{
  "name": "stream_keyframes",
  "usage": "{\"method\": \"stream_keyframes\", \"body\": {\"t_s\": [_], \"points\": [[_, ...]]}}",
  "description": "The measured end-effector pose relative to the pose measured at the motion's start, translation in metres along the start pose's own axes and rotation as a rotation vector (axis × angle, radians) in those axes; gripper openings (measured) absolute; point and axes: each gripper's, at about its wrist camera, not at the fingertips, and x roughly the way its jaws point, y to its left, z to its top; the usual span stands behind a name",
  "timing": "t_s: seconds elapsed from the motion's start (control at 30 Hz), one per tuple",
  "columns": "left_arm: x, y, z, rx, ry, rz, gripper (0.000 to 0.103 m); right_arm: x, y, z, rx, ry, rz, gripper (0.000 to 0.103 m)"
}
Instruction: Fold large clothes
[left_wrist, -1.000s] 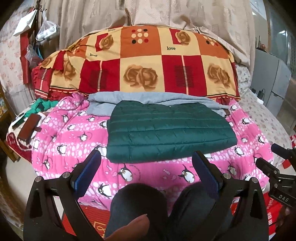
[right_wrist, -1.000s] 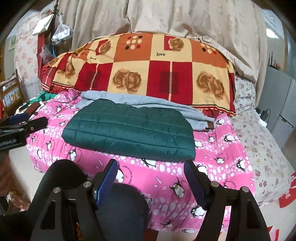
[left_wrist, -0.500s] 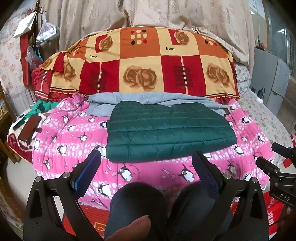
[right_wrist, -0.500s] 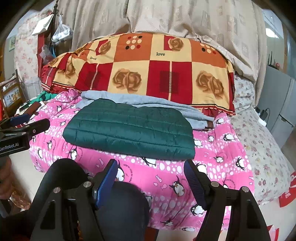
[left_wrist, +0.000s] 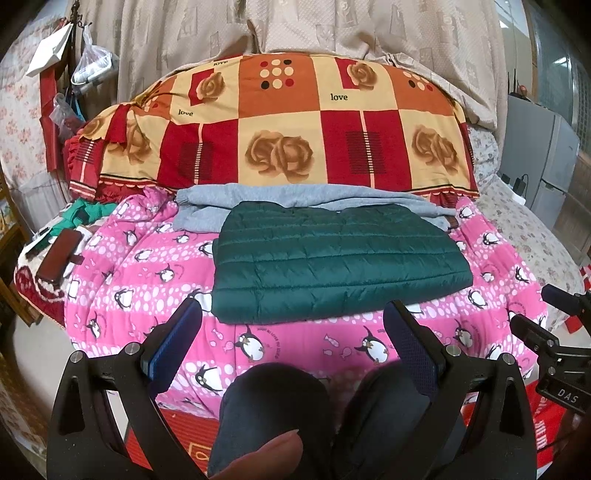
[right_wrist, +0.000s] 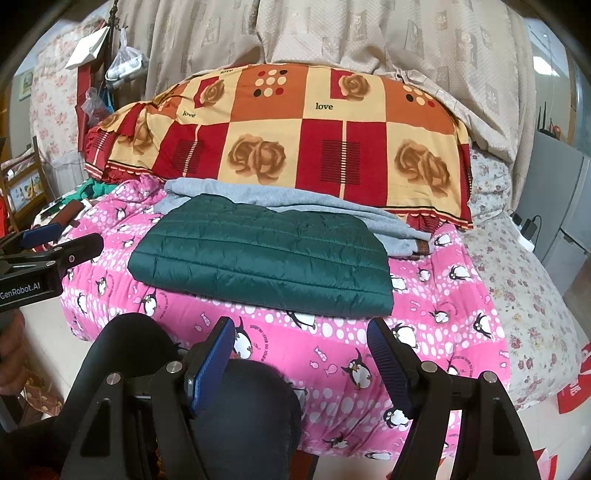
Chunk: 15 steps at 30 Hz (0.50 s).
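A dark green quilted jacket (left_wrist: 332, 262) lies folded into a flat rectangle on the pink penguin blanket (left_wrist: 147, 273), partly over a folded grey garment (left_wrist: 280, 195). The same green jacket (right_wrist: 266, 254) and grey garment (right_wrist: 332, 212) show in the right wrist view. My left gripper (left_wrist: 293, 326) hangs open in front of the bed's near edge, nothing between its blue pads. My right gripper (right_wrist: 301, 341) is likewise open and empty, short of the jacket. Each gripper shows in the other's view: the right gripper (left_wrist: 550, 325) at the right edge, the left gripper (right_wrist: 55, 245) at the left edge.
A large red-and-yellow rose-patterned quilt (left_wrist: 280, 133) is heaped behind the clothes against beige curtains (left_wrist: 295, 29). A brown case (left_wrist: 57, 258) and green fabric (left_wrist: 86, 214) lie at the bed's left. The person's dark-trousered knees (left_wrist: 280, 406) sit below the grippers. A grey cabinet (left_wrist: 543, 155) stands right.
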Motion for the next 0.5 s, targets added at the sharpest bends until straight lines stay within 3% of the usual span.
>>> {"method": "stream_keyframes", "body": {"t_s": [0.27,0.5], "points": [[0.0037,0.0035,0.0004,-0.006,0.011,0.004,0.099,0.0019,0.0036,0.0029,0.005,0.02,-0.017,0.072],[0.006,0.0043,0.0004,-0.004,0.012,0.009,0.099,0.0032,0.0056,0.0002,-0.003,0.025,-0.01,0.078]]}}
